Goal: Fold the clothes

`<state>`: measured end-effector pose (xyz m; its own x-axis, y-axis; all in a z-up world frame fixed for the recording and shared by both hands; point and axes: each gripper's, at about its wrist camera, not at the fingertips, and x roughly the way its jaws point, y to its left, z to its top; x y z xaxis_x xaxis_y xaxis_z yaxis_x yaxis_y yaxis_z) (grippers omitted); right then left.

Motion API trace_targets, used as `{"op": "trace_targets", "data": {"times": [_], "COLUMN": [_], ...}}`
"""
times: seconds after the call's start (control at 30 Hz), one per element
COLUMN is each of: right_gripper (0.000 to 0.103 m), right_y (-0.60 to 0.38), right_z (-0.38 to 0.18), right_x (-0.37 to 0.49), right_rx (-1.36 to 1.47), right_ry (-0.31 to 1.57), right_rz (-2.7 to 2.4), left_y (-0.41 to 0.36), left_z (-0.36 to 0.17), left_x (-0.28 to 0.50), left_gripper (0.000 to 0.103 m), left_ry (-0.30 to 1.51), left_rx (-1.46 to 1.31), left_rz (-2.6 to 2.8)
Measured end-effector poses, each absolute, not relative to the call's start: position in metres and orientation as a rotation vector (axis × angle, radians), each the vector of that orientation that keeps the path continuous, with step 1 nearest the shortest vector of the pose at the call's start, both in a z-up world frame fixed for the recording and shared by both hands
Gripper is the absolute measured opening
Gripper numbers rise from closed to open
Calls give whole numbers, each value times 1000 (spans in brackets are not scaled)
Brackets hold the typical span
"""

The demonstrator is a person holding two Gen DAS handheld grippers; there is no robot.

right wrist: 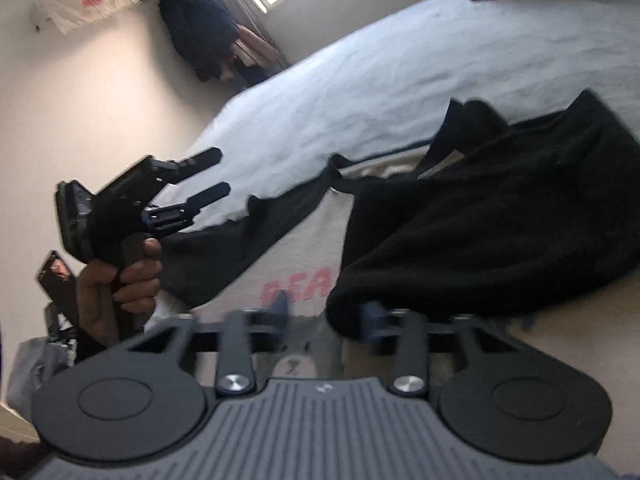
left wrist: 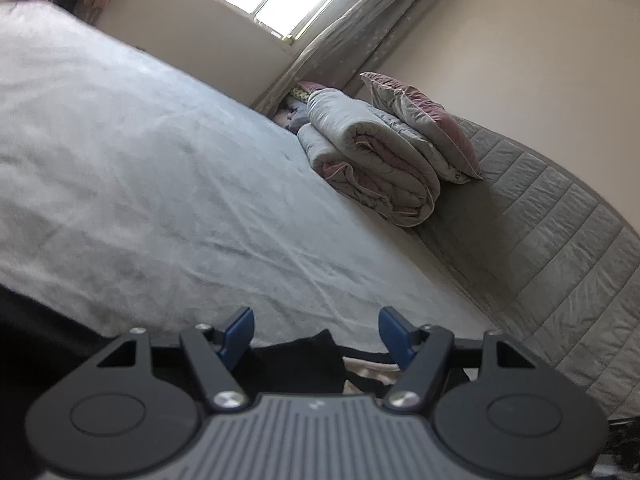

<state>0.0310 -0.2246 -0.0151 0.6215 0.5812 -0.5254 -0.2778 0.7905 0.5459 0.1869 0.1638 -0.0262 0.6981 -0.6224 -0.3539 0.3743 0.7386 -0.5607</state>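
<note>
A cream garment point(right wrist: 304, 240) with pink lettering and black sleeves lies on the pale blue bed sheet point(right wrist: 400, 60). One black sleeve point(right wrist: 480, 220) is folded across its body; the other black sleeve point(right wrist: 240, 248) stretches left. My right gripper point(right wrist: 325, 314) hovers low over the garment's front, open, with the folded sleeve's edge beside its right fingertip and not pinched. A hand point(right wrist: 120, 280) holds my left gripper point(right wrist: 212, 176) at the bed's edge, open and empty. In the left wrist view the left gripper point(left wrist: 317, 322) stands over a black bit of the garment point(left wrist: 296, 356).
A rolled grey-pink quilt point(left wrist: 372, 160) and a pillow point(left wrist: 424, 120) lie against the grey padded headboard point(left wrist: 560, 240). A window with a curtain point(left wrist: 360, 28) is behind. Dark clothes point(right wrist: 200, 28) hang by the wall past the bed's corner.
</note>
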Motion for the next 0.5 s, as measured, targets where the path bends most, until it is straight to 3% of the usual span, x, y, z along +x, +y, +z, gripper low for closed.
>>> {"op": "trace_targets", "data": {"times": [0.5], "right_gripper": [56], "right_y": [-301], "right_z": [0], "right_x": [-21], "right_rx": [345], "right_ry": [657], "right_rz": [370], "left_y": [8], "left_z": [16], "left_x": [93], "left_gripper": [78], "left_ry": [651], "left_rx": [-10], "left_rz": [-595]}}
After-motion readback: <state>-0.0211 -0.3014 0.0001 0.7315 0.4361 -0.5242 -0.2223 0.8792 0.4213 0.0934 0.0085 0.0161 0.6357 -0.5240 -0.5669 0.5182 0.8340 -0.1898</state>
